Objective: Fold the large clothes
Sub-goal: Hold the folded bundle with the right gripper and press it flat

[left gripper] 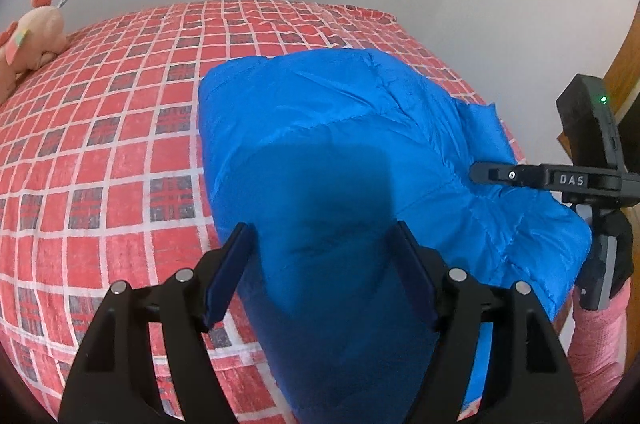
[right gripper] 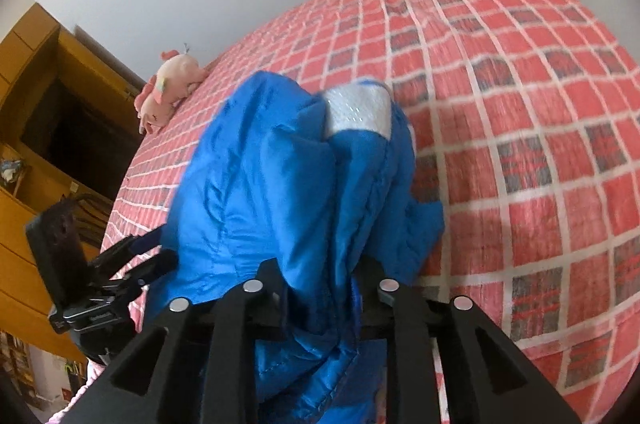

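My right gripper (right gripper: 320,288) pinches a bunch of the jacket (left gripper: 340,127), which lies ahead on the bed (left gripper: 120,127); my left gripper (left gripper: 320,264) gapes over it. Puffy, slick, light: grab seams.

A bright blue padded jacket (left gripper: 332,127) lies partly folded on the checked bed.

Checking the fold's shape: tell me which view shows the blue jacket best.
The left wrist view: the blue jacket lies spread across the checked bedspread, outline mostly visible. The right wrist view shows only bunched fabric rising from the right gripper.
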Tool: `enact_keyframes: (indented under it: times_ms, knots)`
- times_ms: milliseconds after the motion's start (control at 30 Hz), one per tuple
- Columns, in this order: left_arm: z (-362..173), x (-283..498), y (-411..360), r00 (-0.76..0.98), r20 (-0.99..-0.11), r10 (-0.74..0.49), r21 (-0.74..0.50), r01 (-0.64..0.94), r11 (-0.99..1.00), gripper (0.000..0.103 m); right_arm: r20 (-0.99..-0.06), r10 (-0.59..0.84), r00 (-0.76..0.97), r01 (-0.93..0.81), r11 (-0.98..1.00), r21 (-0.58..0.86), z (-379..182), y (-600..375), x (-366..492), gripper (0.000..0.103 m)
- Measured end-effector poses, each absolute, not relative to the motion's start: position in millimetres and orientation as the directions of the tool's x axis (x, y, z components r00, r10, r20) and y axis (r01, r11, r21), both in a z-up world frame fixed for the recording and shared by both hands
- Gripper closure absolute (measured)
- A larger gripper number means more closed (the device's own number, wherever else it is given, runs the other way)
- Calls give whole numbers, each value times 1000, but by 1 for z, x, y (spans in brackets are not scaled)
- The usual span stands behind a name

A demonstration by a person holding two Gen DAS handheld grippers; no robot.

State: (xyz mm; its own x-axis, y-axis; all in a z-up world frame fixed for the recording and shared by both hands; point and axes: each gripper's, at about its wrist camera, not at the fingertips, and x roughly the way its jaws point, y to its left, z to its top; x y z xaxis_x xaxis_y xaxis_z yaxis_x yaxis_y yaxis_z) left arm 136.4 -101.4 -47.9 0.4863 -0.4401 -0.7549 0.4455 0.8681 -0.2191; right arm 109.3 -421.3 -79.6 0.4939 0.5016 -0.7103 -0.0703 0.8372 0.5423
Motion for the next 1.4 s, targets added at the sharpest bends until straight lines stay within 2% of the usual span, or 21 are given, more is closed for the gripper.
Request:
enact_keyframes:
  times_ms: [100, 200, 333, 400, 533, 667, 700, 733, 767, 867, 1033, 1200, 1400]
  knots:
    - [-51, 135, -105, 493, -757, -429, -208, 440, 873, 31, -714, 493, 497, -69, 843, 534, -82, -420, 107, 78]
    - [-50, 136, -102, 485, -762, -429, -223, 425, 877, 31, -727, 458, 512, -71, 866, 495, -70, -417, 98, 71]
    - [-41, 127, -92, 496, -752, -435, -236, 413, 880, 32, -720, 400, 568, -94, 900, 426, -36, -415, 67, 67]
    - [-38, 118, -91, 512, -745, -427, -220, 416, 882, 32, -700, 416, 580, -123, 895, 429, -20, -413, 50, 65]
    - [-37, 104, -87, 521, -740, -426, -215, 417, 883, 32, -686, 467, 559, -217, 880, 423, 1, -395, 23, 54]
    - [-34, 95, -87, 538, -727, -427, -203, 426, 882, 32, -732, 464, 500, -242, 886, 396, -3, -366, 17, 54]
    - [-33, 92, -89, 539, -726, -428, -200, 430, 881, 32, -752, 445, 486, -232, 896, 379, -8, -361, 19, 56]
    - [-34, 91, -90, 537, -726, -430, -201, 432, 879, 32, -770, 427, 475, -217, 904, 368, -14, -357, 21, 70]
    - [-34, 91, -91, 534, -727, -431, -202, 434, 878, 32, -773, 427, 470, -214, 904, 369, -17, -356, 20, 79]
    - [-37, 90, -94, 525, -730, -437, -205, 442, 873, 32, -766, 423, 484, -204, 906, 371, -22, -364, 13, 90]
    - [-47, 86, -102, 509, -741, -439, -189, 469, 863, 29, -790, 402, 463, -142, 914, 381, -53, -378, 3, 91]
    - [-57, 81, -110, 528, -740, -417, -135, 491, 861, 27, -770, 433, 468, -116, 894, 433, -83, -387, 0, 91]
    - [-61, 79, -114, 547, -736, -399, -105, 490, 865, 27, -768, 388, 510, -120, 916, 383, -98, -377, 2, 91]
